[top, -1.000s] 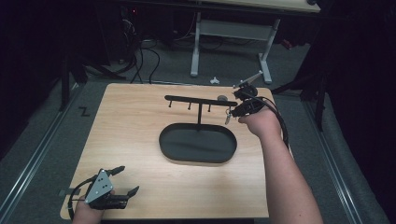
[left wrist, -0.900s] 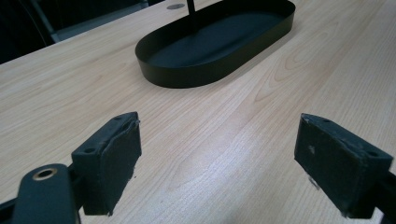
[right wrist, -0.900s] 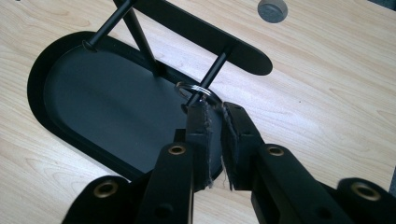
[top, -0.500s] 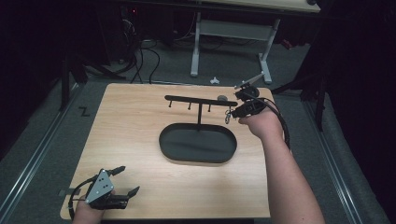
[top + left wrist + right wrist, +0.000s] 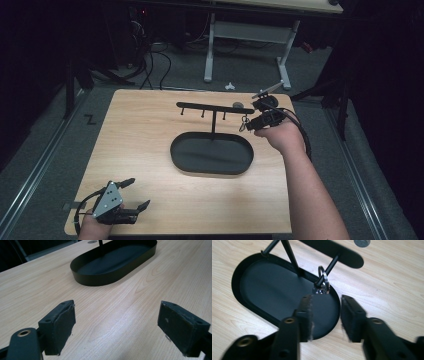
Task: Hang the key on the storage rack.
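1. Nearest the person, well short of the oval tray [image 5: 172, 152], the left claw [image 5: 139, 192] rests low over the surface [image 5: 140, 130] with its jaws wide and nothing between them. It has no part in this step and is best kept there.
2. At the tray's right end, the right claw [image 5: 326, 298] has just been opening. Its jaws stand partly apart and nothing is between them.
3. Just beyond the pads, over the tray's right rim, the key ring [image 5: 322, 286] hangs on the end peg [image 5: 332, 262] of the stand's bar [image 5: 337, 251]. It looks free of the claw.
4. To finish well, I would spread the jaws a little more, so neither pad can catch the ring.
5. Then draw the claw straight back, away from the tray, along the line it points. Don't lift or swing it, since a brush could slide the ring off the peg's open tip.
6. Past the bar, a small grey disc [image 5: 362, 242] lies on the surface, well out of the way.
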